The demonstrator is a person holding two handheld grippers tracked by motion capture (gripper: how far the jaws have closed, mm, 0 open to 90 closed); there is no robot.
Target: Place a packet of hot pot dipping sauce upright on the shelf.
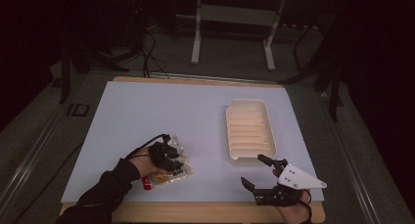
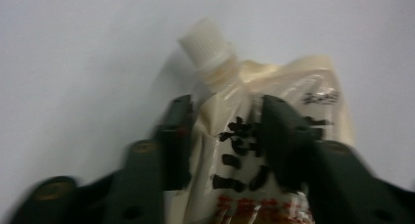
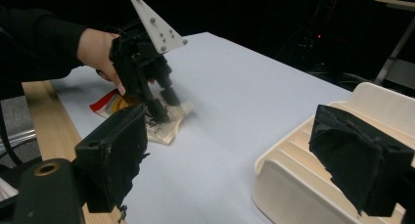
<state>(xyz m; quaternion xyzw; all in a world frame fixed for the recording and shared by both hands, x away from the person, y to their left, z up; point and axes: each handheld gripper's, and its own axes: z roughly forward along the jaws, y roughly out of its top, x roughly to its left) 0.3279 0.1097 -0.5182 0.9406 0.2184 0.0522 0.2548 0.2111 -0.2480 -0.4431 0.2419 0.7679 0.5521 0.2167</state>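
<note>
Pouch: cream spouted pouch (image 1: 169, 174) w/ black lettering + red print lay flat on the pale table cover (image 1: 161, 116), near-left corner, close to the front edge.
Left gripper: left gripper (image 1: 172, 153) sat directly on top of the pouch, the person's left hand (image 1: 143, 164) behind it; sleeve dark.
Left jaws: in the left gripper view both black jaws pressed into the pouch (image 2: 254, 150) from either side, film bunched between them – clamped on it, just below the spout.
Spout: white ribbed cap (image 2: 205, 45) pointed away from the jaws, past the tips, lying against the cover.
Right gripper: right gripper (image 1: 254, 171) rested at the near-right of the table, just short of the tray's near end, not touching it; jaws spread wide, nothing between them. Grey three-cornered plate on top.
Tray: white ribbed tray (image 1: 250, 131) right of centre, long side running away from the person; no contents visible on its ridges.
Gap: pouch & tray well apart, bare cover between.
Left gripper view adds: lettering, cap ribs, crumpled film at the grip – too small to read from the high view.
Right gripper view adds: left gripper (image 3: 164, 104) tilted down onto the pouch (image 3: 161, 123), pouch's red-yellow end (image 3: 110, 104) toward the wooden table edge (image 3: 49, 116); tray corner (image 3: 293, 185) low beside its own right jaw.
High view adds: whole layout, plus a white desk frame (image 1: 235, 23) & cables on the dark floor beyond.
</note>
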